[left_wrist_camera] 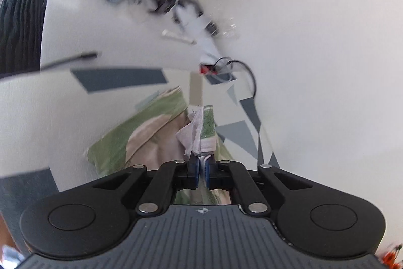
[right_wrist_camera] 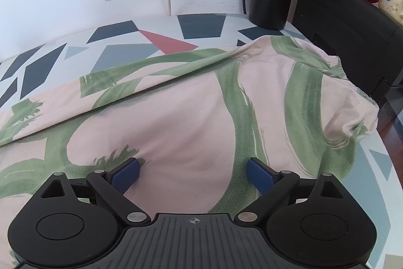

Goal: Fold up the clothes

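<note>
The pink-and-green garment (right_wrist_camera: 191, 102) lies spread over the desk (right_wrist_camera: 156, 42) with its geometric cover, one layer already lapped across it along a diagonal edge running from lower left up to the right, and a gathered hem bunched at the far right. Directly ahead of our right gripper (right_wrist_camera: 192, 174), the cloth fills the gap between its widely parted fingers, whose blue pads rest on or just above the fabric; it holds nothing. Our left gripper (left_wrist_camera: 201, 169) is clamped narrow on a corner of the same garment (left_wrist_camera: 201, 133), lifted above the desk in a blurred view.
</note>
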A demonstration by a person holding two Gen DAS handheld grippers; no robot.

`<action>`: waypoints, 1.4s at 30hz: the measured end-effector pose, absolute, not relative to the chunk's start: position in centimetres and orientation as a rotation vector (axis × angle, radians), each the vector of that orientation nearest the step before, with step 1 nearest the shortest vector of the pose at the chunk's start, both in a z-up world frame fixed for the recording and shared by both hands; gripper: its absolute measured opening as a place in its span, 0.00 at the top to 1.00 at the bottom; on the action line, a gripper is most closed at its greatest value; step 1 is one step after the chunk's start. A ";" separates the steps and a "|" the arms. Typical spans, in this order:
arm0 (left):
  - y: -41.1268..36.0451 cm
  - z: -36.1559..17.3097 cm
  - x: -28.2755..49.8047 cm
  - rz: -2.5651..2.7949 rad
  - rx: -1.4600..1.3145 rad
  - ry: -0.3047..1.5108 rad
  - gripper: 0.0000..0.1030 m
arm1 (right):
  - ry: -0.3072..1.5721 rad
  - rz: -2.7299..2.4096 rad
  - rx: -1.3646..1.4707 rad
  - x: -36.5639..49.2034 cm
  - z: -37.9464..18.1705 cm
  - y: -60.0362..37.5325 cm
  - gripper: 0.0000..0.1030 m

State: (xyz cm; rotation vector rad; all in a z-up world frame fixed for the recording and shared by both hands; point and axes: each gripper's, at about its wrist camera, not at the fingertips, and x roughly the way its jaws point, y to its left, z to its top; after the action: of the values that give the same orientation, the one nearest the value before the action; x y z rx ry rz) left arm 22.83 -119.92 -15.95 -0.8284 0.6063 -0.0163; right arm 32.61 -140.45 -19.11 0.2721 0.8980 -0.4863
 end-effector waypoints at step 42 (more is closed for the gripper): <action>-116.1 -21.6 24.0 -0.093 -0.696 0.790 0.88 | 0.960 0.515 -0.355 60.0 -14.4 -100.3 0.44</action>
State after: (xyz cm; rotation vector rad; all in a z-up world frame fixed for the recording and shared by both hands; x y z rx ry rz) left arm 24.02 -116.10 -21.57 -0.6965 0.7904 -0.0929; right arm 59.98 -100.31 -14.36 -0.3547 0.9597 0.5155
